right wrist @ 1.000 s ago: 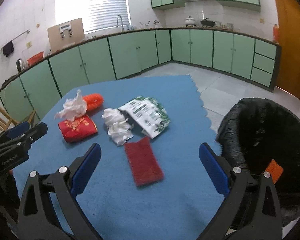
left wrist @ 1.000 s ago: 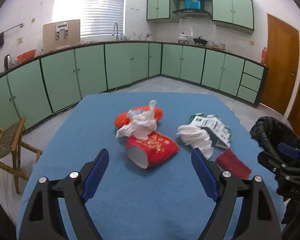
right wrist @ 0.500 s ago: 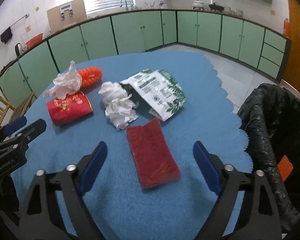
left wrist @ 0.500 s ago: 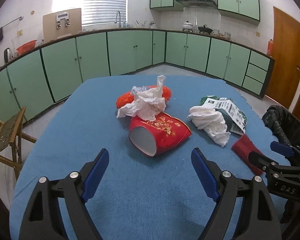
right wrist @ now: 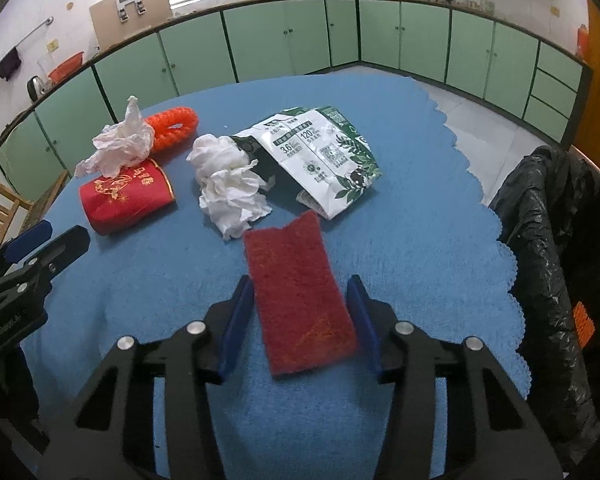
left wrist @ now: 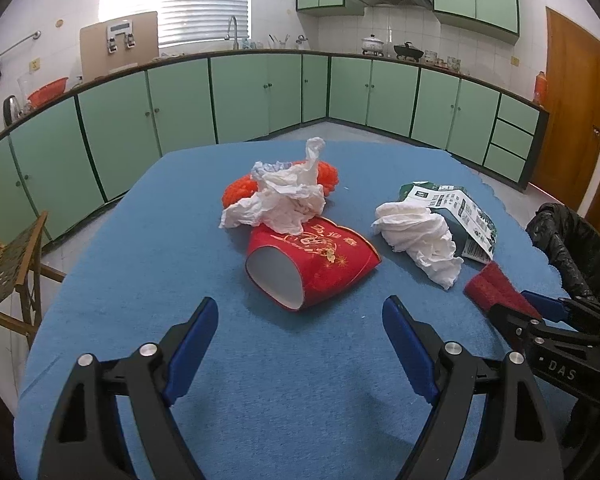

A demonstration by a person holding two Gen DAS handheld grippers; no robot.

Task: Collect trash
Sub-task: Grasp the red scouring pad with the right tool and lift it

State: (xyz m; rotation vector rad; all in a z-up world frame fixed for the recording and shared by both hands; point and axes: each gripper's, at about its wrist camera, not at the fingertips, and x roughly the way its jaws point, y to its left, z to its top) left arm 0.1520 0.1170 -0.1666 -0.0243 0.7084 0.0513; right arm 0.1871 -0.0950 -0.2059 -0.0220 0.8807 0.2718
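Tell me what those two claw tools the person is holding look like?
Both look alike. The left gripper and right gripper each have a black plastic frame with cut-out openings, silver round bolts at the joints, and two fingers faced with blue pads. White lettering reading "DAS" is printed on the right one's side. No cables or sleeves show.

My blue-padded jaws flank a dark red scouring pad (right wrist: 300,296) on the blue worktop (right wrist: 400,216), beside a gold-patterned red cup (right wrist: 126,200), white tissues (right wrist: 230,184) and a green-and-white carton (right wrist: 320,156).
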